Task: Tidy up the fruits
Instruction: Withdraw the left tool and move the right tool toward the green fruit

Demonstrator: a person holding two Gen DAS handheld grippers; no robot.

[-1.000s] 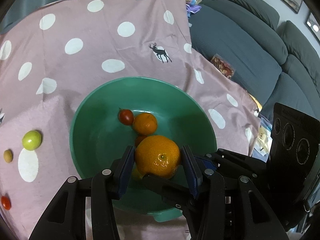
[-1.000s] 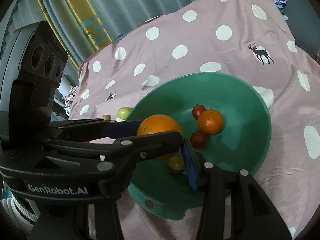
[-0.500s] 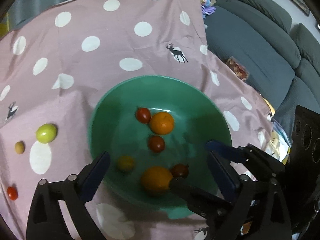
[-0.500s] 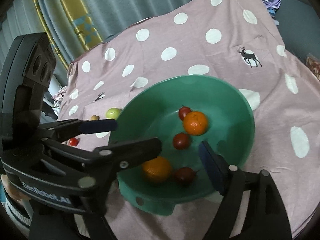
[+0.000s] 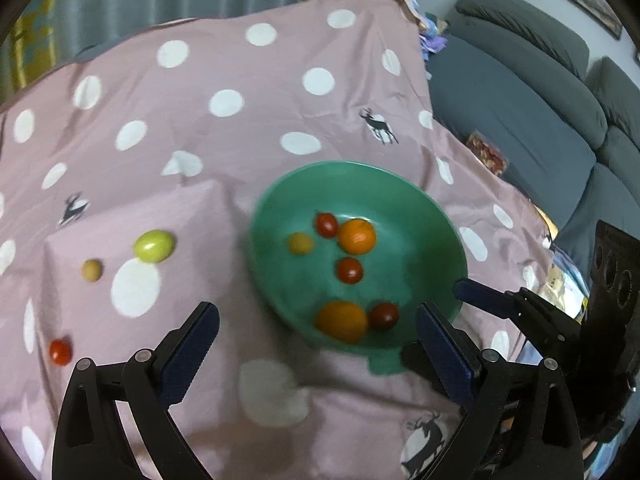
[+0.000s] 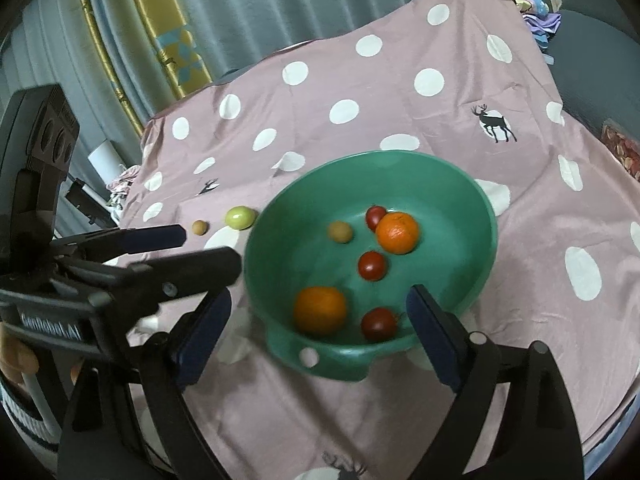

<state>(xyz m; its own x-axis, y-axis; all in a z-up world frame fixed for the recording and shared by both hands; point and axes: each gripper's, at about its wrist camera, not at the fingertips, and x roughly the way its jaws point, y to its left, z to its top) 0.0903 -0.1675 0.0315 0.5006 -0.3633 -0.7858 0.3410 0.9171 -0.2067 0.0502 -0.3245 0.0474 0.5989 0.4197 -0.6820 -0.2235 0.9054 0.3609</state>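
Hovering near the green bowl [image 6: 486,216], the left tongs [image 5: 316,338] stand wide open and empty, while the right tongs [image 6: 320,320] are opening with nothing pressed between their pads. Two oranges [image 6: 320,309], three red tomatoes [image 6: 372,265] and a small yellowish fruit [image 6: 340,232] lie in the bowl. On the spotted cloth [image 5: 224,152] covering the desk, a green fruit [image 5: 154,245], a small tan fruit [image 5: 92,270] and a red tomato [image 5: 60,352] remain outside it.

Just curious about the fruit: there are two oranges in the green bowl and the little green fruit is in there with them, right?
Not quite. The two oranges are in the green bowl, but the green fruit lies outside it on the spotted cloth, as the right wrist view shows.
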